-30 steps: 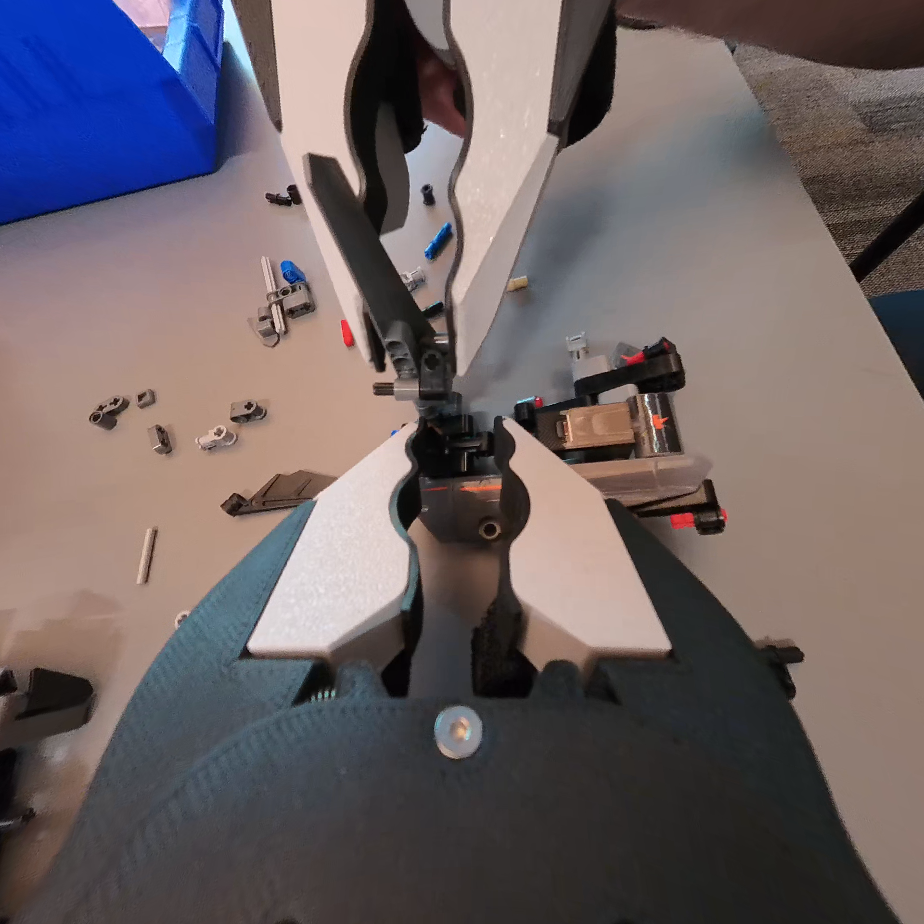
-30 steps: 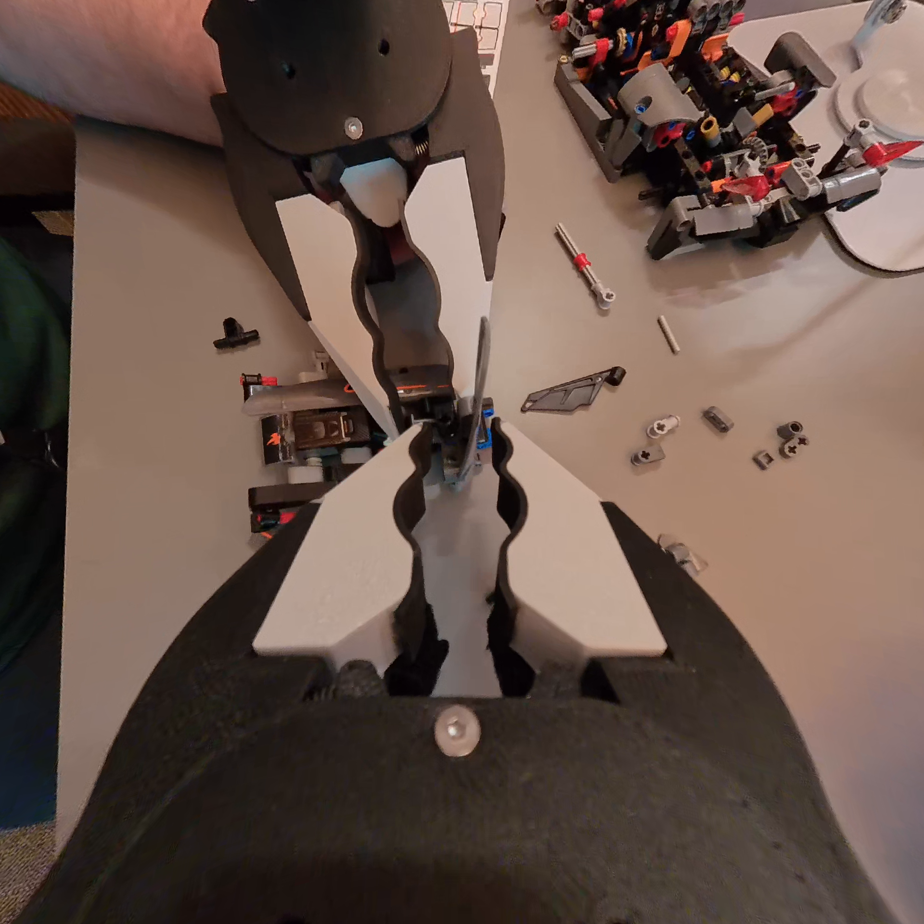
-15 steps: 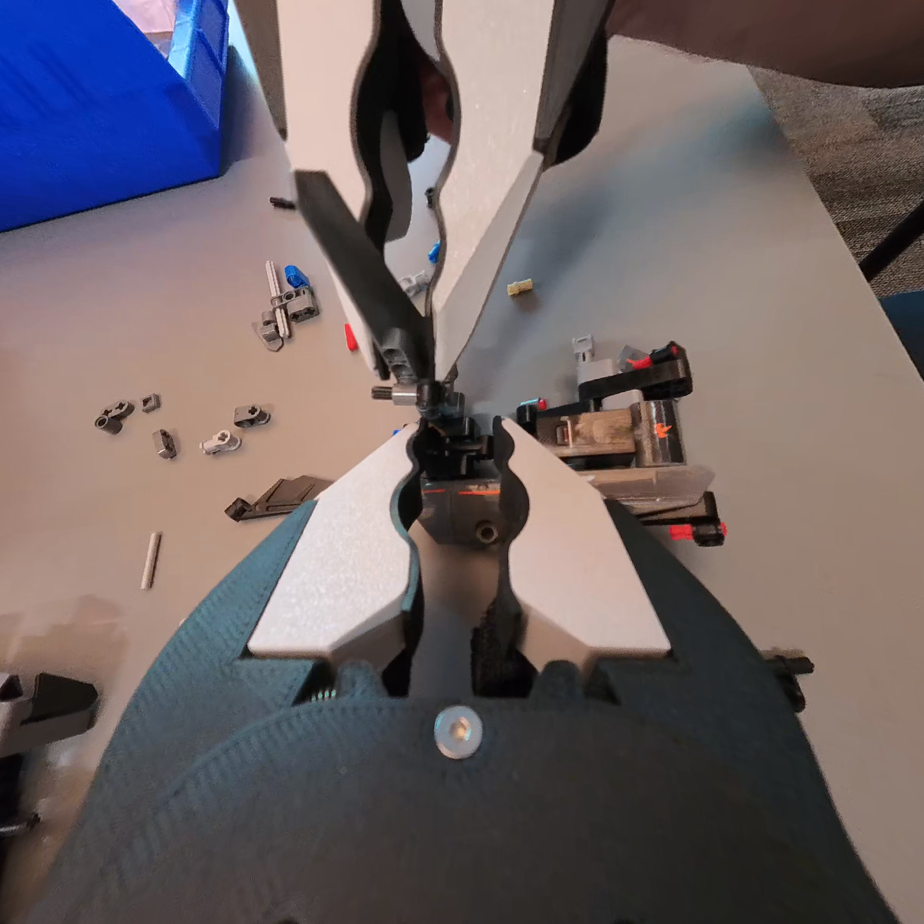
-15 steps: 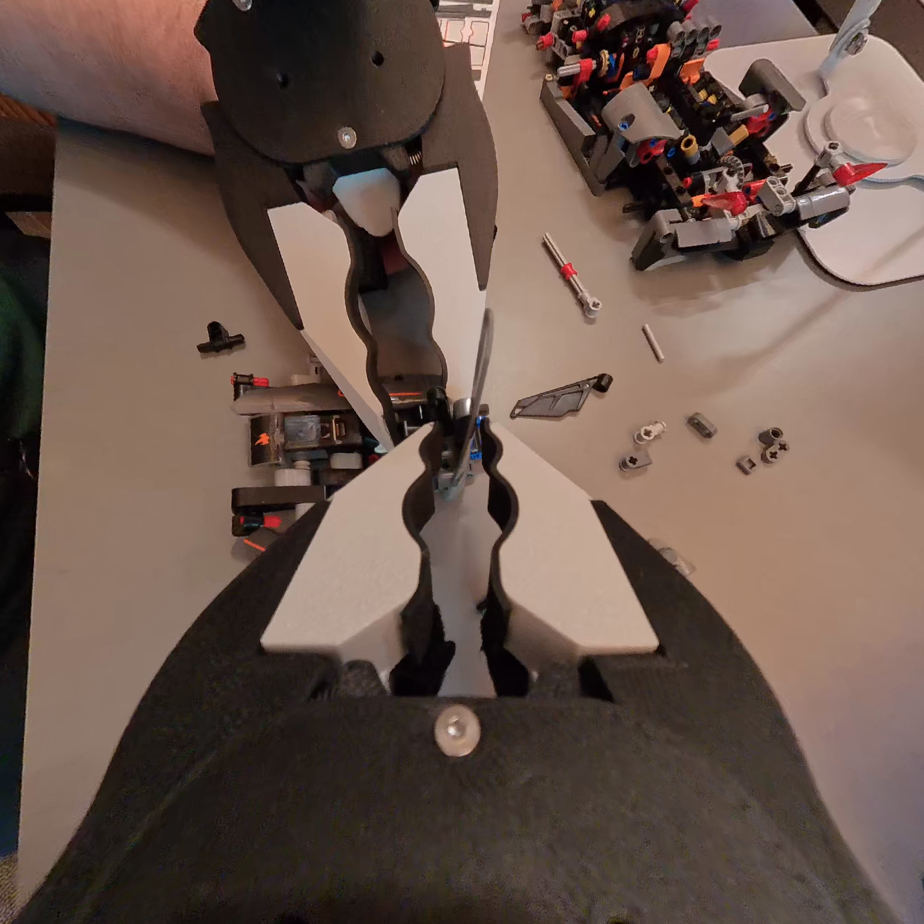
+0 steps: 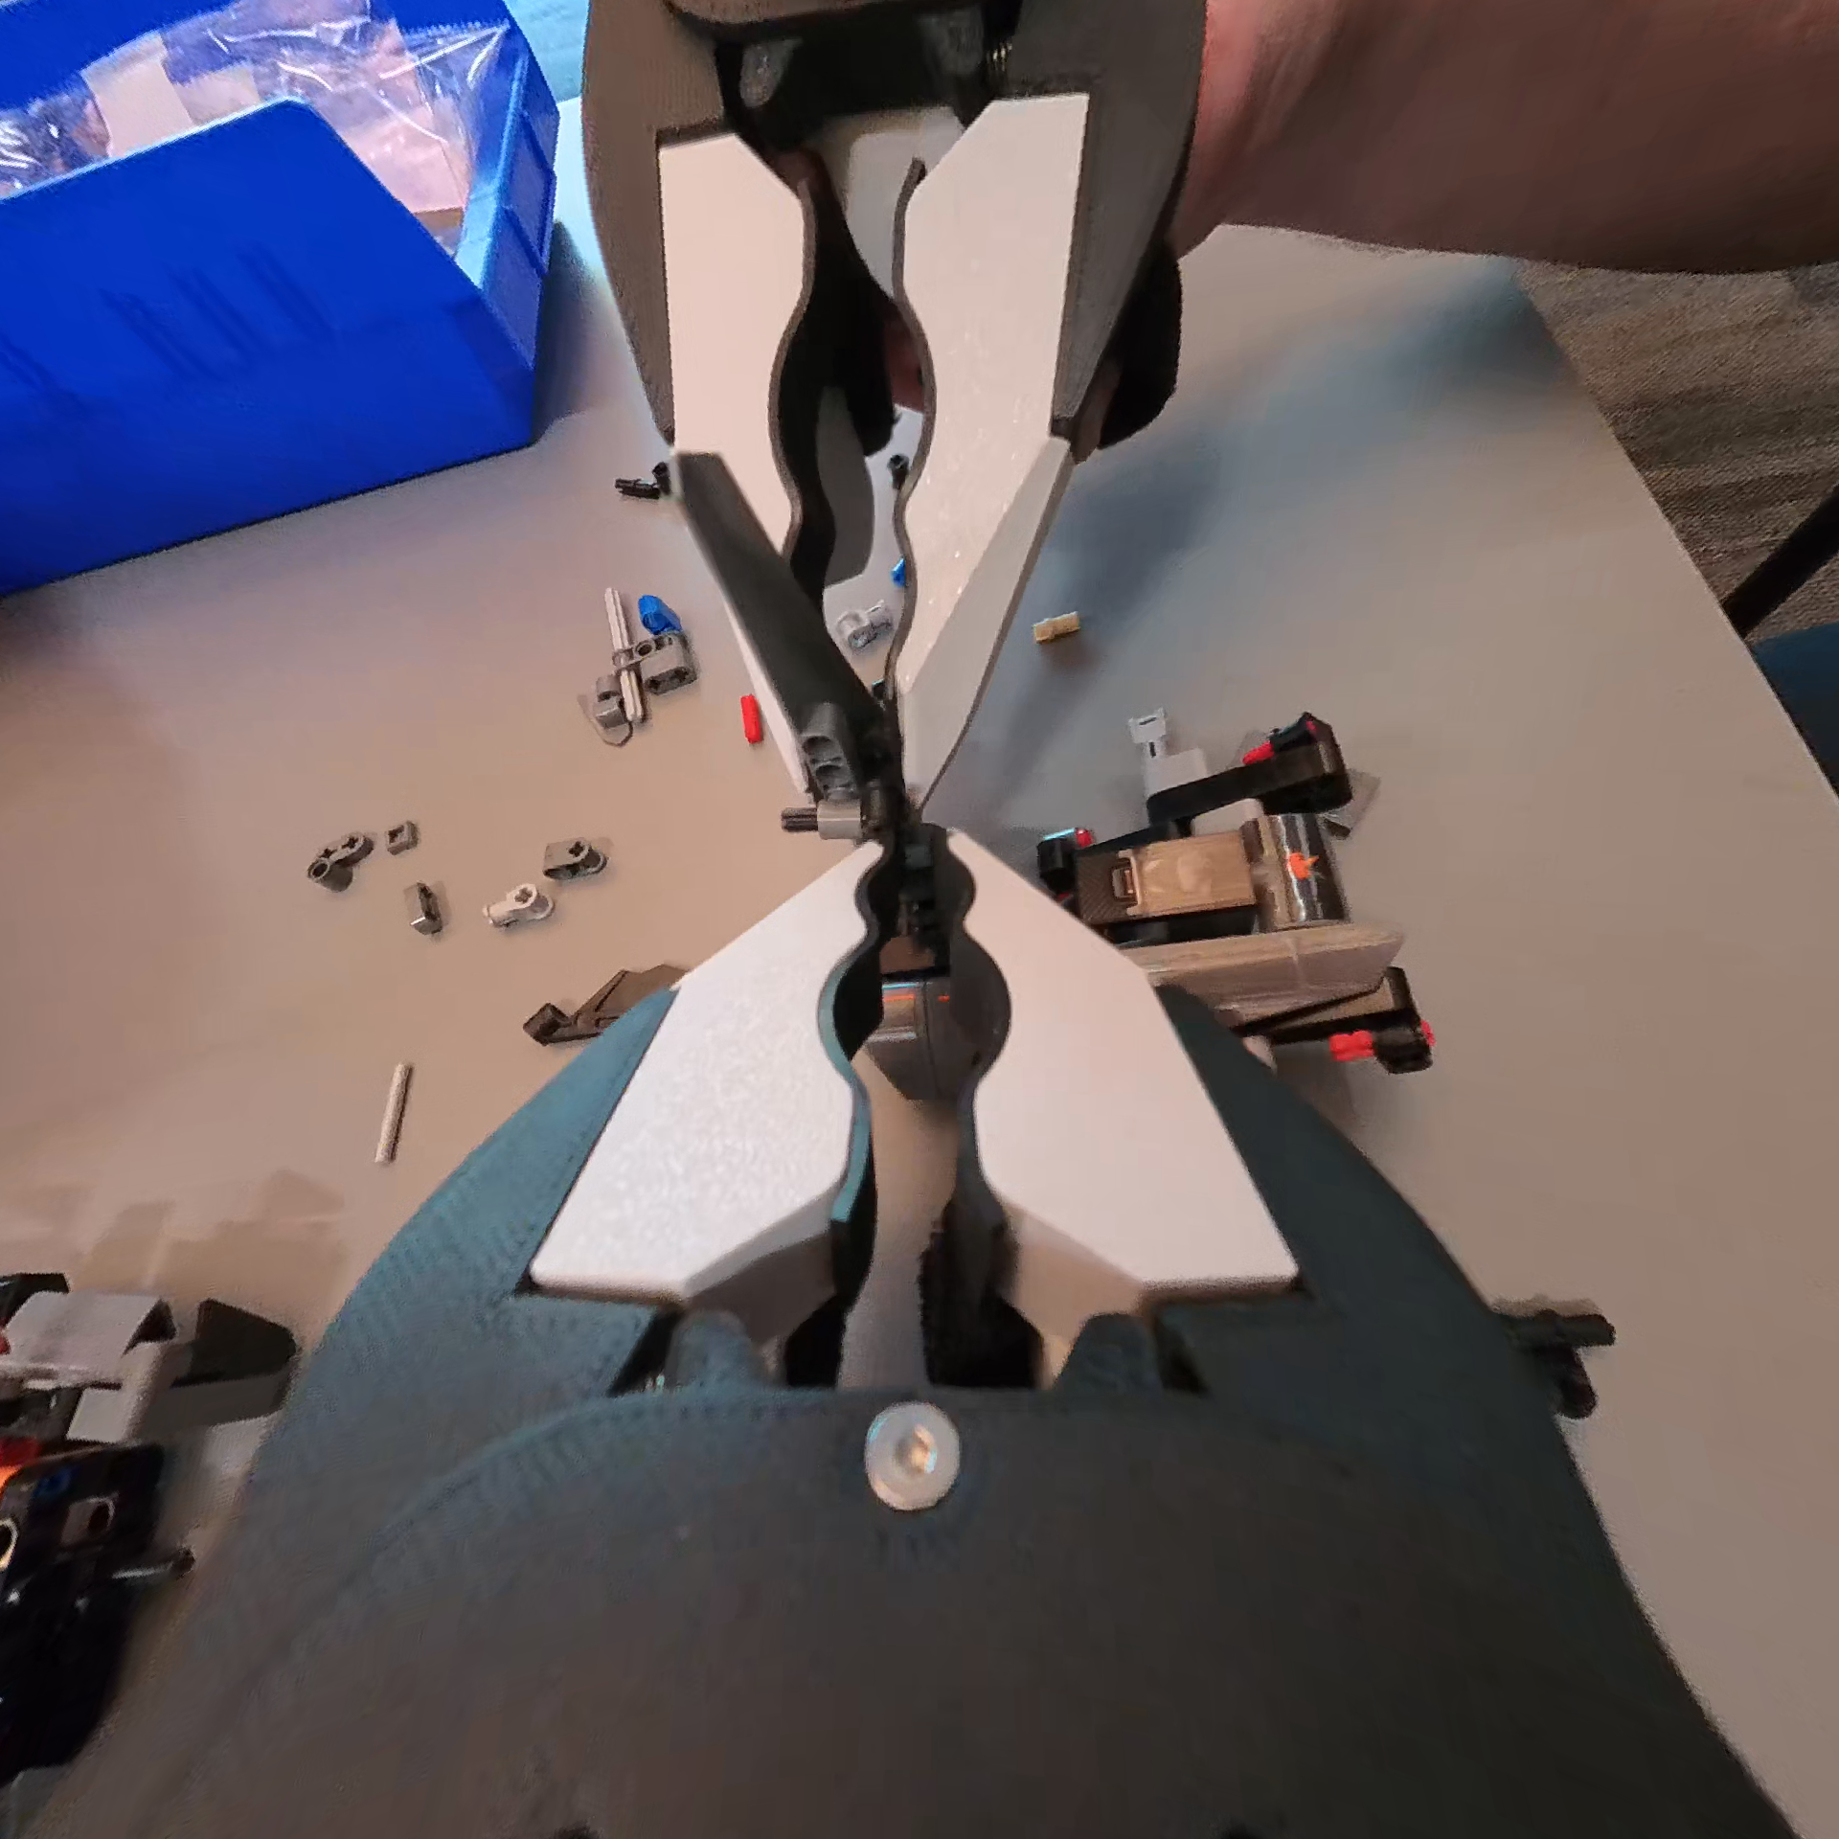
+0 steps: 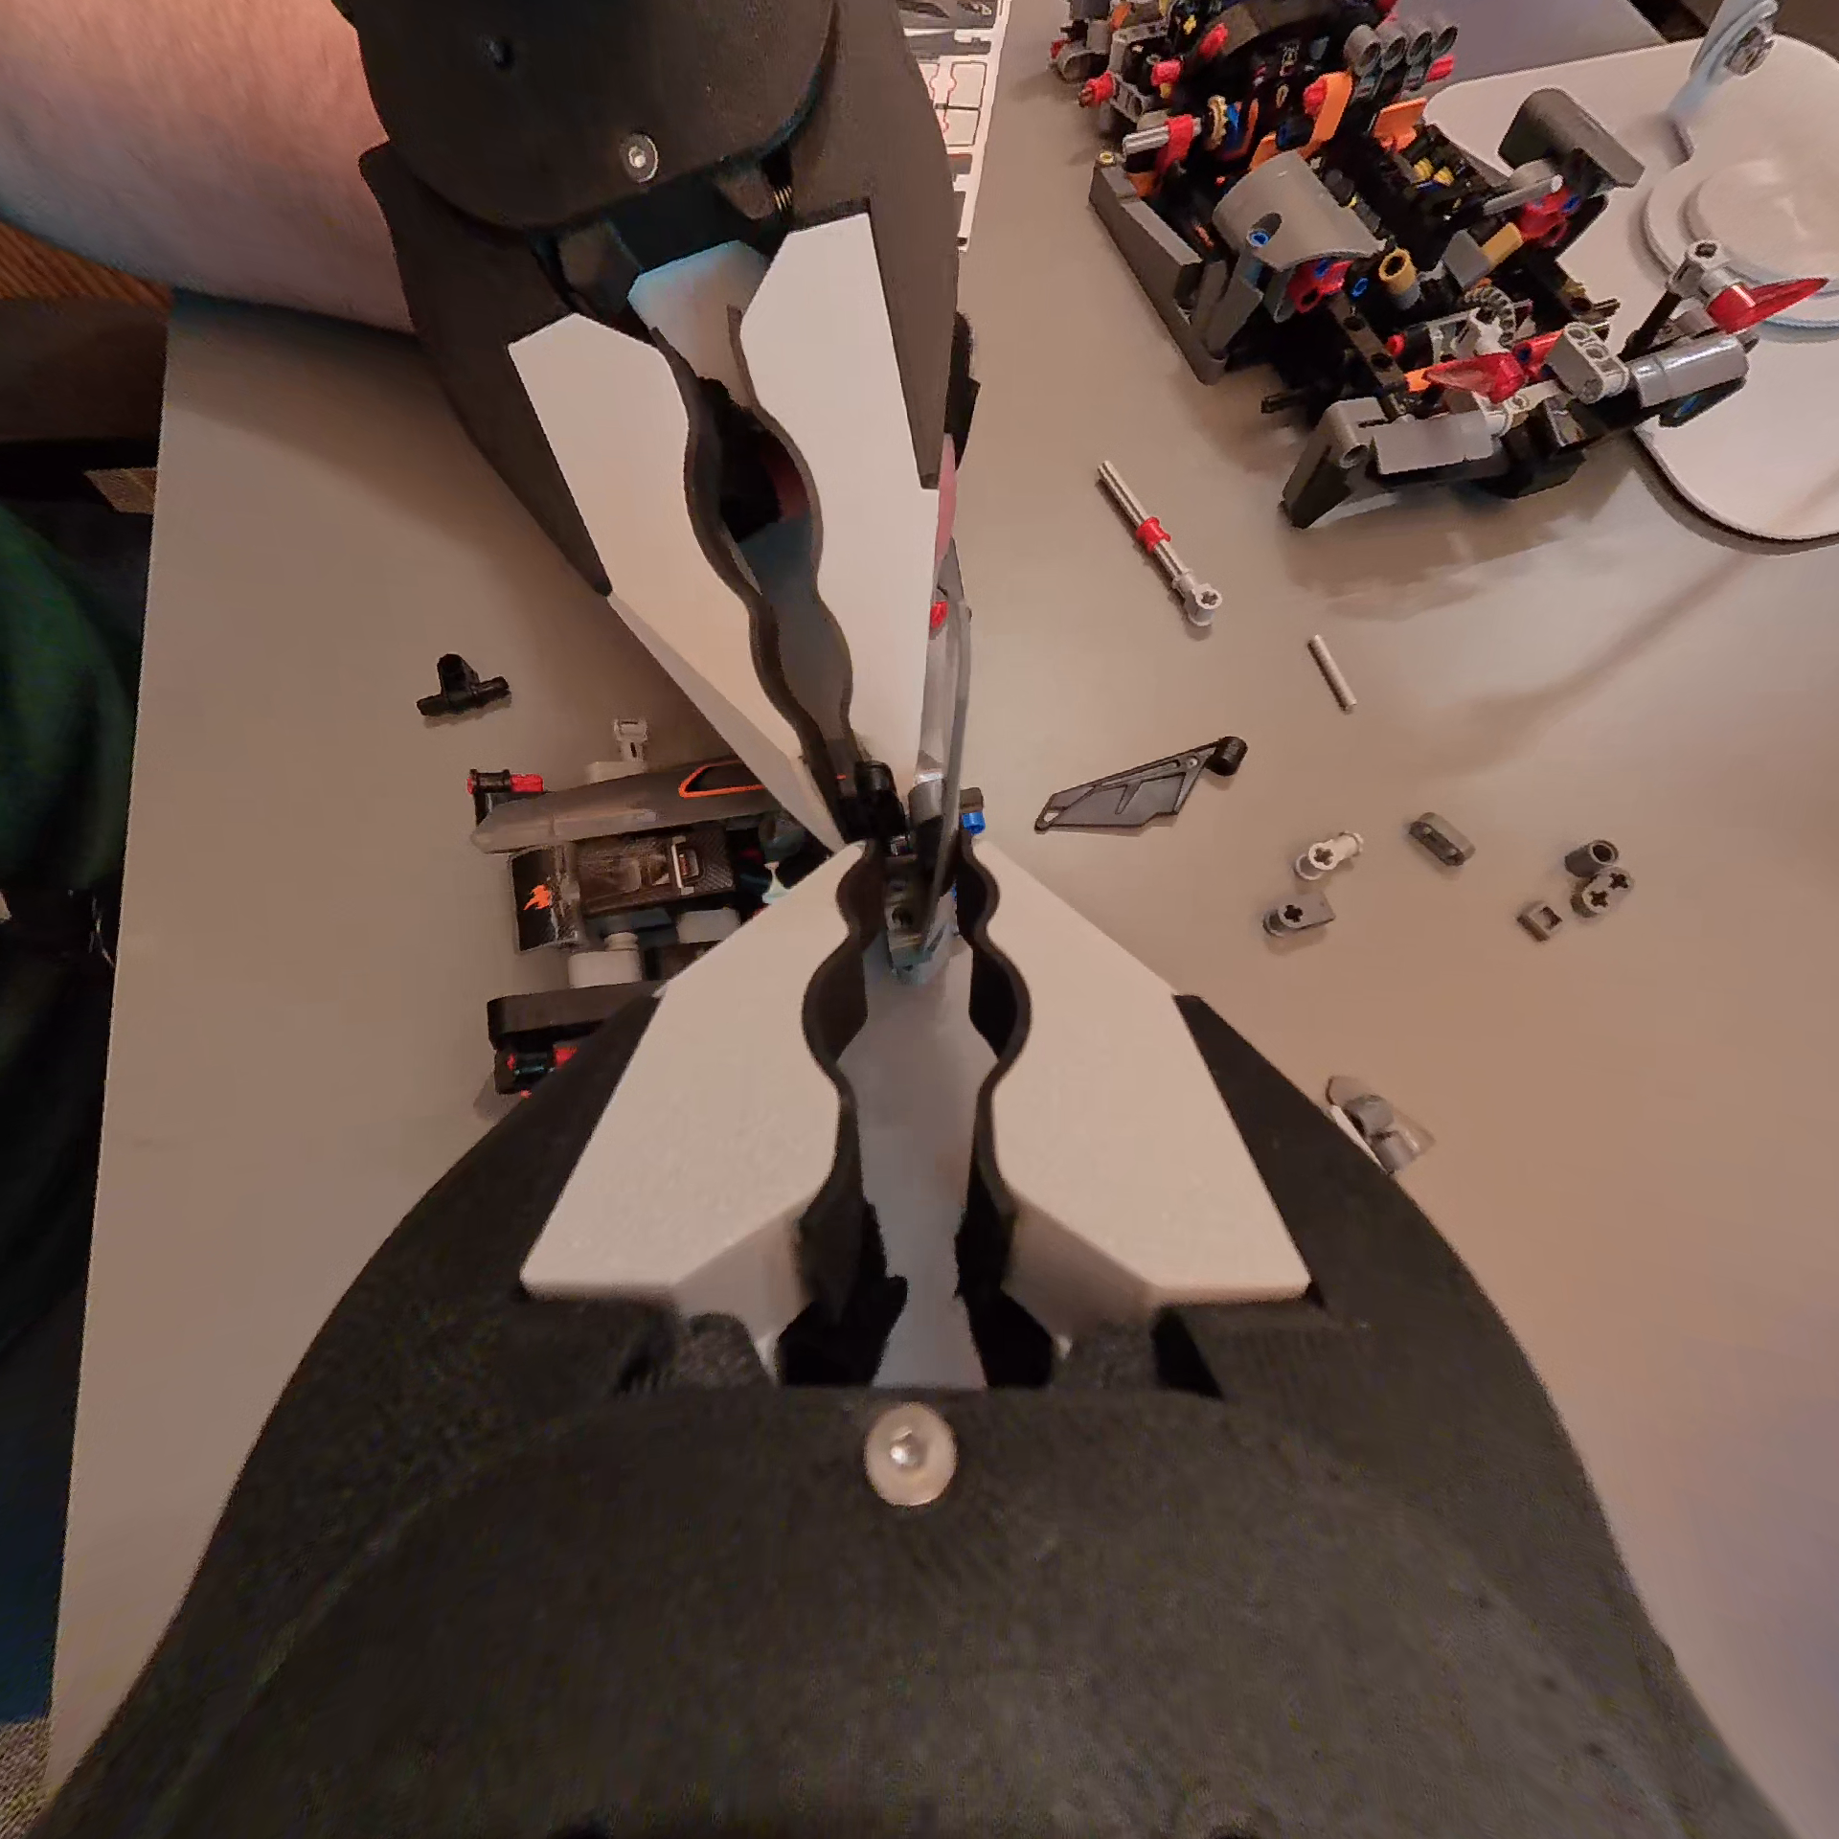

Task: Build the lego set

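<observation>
The left tongs (image 5: 911, 856) are clenched on a small black lego sub-assembly (image 5: 920, 896), held above the grey bench (image 5: 249, 995). Directly opposite, at 12 o'clock in the left wrist view, the right tongs (image 5: 896, 776) meet them tip to tip, clenched on a long black panel piece (image 5: 766, 627) with a grey connector (image 5: 836, 816) at its lower end; the panel slants up toward 11 o'clock. The two held parts touch at the fingertips.

In the right wrist view the right tongs (image 6: 911, 876) grip the panel edge-on, a thin dark blade (image 6: 945, 716) rising toward 12 o'clock, with the left tongs (image 6: 856, 786) coming in from 11 o'clock.

On the bench, a partly built black-and-grey module (image 5: 1224, 896) lies at 3 o'clock of the meeting point. Small grey connectors (image 5: 428, 876) are scattered at 9 o'clock, with a blue bin (image 5: 199, 348) at 10 o'clock. From the right wrist view a large multicoloured chassis build (image 6: 1393, 249) stands at 1 o'clock, and a flat dark wing panel (image 6: 1134, 791) lies at 3 o'clock.
</observation>
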Motion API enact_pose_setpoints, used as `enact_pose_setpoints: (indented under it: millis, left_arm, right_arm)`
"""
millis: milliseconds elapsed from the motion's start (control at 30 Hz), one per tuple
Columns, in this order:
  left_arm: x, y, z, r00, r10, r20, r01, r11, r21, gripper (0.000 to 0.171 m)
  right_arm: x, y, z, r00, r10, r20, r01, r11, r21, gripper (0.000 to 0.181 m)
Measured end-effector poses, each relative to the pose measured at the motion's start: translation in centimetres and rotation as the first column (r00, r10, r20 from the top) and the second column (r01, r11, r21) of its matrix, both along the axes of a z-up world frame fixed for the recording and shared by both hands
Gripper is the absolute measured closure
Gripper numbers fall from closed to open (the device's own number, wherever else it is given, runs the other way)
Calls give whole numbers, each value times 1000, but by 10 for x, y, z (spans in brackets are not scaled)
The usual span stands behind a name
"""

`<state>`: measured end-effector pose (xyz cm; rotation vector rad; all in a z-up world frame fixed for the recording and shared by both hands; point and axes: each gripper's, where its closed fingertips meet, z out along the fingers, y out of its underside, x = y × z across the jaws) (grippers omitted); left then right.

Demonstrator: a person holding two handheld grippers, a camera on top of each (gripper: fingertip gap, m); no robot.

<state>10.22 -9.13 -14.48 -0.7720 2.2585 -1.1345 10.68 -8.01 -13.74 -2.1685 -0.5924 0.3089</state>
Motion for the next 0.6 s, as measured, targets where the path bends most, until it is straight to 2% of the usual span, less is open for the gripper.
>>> enact_pose_setpoints:
  millis: [300, 600]
  left_arm:
    - [1, 1, 4, 998, 7, 62, -11, 997, 77, 171]
    - [3, 0, 2, 998, 6, 67, -13, 994, 106, 171]
  right_arm:
    - [-1, 0, 0, 1000, 13, -18, -13, 1000, 5, 168]
    - [-1, -1, -1, 999, 21, -33, -21, 1000, 12, 169]
